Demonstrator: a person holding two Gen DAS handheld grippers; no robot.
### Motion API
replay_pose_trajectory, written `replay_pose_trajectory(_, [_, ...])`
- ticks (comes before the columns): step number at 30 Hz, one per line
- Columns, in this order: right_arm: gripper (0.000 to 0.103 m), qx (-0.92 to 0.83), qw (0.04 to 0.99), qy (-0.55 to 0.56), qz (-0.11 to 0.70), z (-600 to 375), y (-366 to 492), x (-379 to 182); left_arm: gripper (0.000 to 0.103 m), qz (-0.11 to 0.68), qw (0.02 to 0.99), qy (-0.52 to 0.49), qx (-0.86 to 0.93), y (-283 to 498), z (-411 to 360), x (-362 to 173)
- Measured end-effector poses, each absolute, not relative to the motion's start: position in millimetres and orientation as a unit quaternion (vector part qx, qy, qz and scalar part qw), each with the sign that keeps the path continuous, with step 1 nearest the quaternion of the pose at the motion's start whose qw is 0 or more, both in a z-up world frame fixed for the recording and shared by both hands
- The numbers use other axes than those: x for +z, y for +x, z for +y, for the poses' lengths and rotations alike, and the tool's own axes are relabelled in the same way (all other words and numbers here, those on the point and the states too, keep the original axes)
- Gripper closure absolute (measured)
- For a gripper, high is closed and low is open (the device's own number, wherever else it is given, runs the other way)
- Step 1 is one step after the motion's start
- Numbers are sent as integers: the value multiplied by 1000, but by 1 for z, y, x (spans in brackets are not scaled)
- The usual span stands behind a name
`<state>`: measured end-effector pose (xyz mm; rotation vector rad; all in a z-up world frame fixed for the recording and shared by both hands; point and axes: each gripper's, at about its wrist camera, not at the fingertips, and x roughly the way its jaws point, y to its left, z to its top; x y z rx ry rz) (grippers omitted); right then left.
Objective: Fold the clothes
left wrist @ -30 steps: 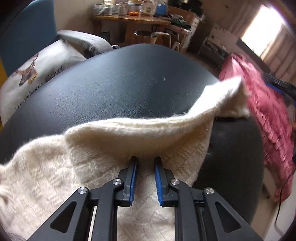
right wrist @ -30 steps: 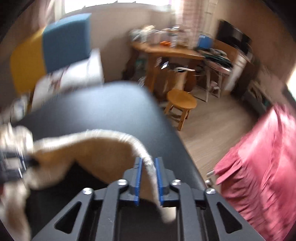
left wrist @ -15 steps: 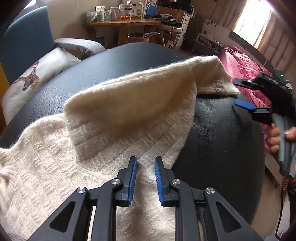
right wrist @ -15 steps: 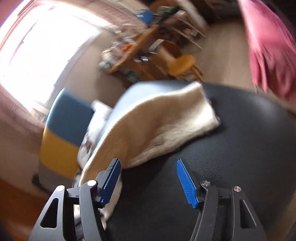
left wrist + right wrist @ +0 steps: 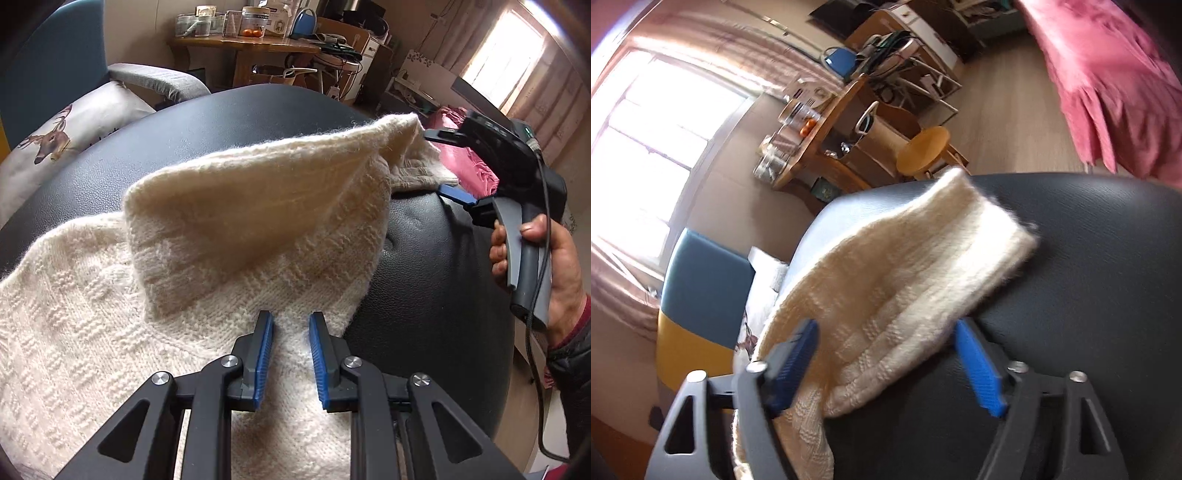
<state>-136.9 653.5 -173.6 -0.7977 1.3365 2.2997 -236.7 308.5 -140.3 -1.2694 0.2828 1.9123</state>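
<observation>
A cream knit sweater [image 5: 92, 332] lies on a black leather seat [image 5: 240, 122]. One sleeve [image 5: 240, 206] is folded across the body, and its cuff reaches the right edge. My left gripper [image 5: 291, 317] rests low on the sweater near the fold. Its blue pads are close together with knit between them. My right gripper [image 5: 448, 166], held by a hand [image 5: 554, 258], stands open at the cuff. In the right wrist view the sleeve [image 5: 905, 266] lies loose between the wide-apart pads of the right gripper [image 5: 886, 325].
A pink cloth [image 5: 1115, 74] hangs beyond the seat's right side. A blue armchair with a deer cushion [image 5: 66, 129] stands at the left. Behind are a cluttered wooden table [image 5: 251, 42] and a round stool [image 5: 923, 147] on the wood floor.
My right gripper carried the sleeve over the sweater, let it go and opened; the sleeve now lies flat. My left gripper stayed in place with the same narrow gap.
</observation>
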Motion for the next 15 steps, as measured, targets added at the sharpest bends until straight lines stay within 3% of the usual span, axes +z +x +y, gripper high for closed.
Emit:
replay_pose_trajectory(2, [16,815,194,-302,454,653,-148,-166,83,110,404,-502,757,-235,307,-140])
replay_pose_trajectory(4, [48,821,214,-329,416,649,-160,-161,83,107,405,-501,757,-233,304,-139])
replay_pose_trajectory(5, [86,818,220,-347,402,648,-166,-163,83,106,405,-501,757,-232,302,-139])
replay_pose_trajectory(6, [95,813,223,-359,399,650,-168,-166,83,105,405,-501,757,-231,301,-139])
replay_pose_trajectory(15, [96,863,207,-388,247,637,-162,-116,83,99,400,-498,763,-229,295,-127])
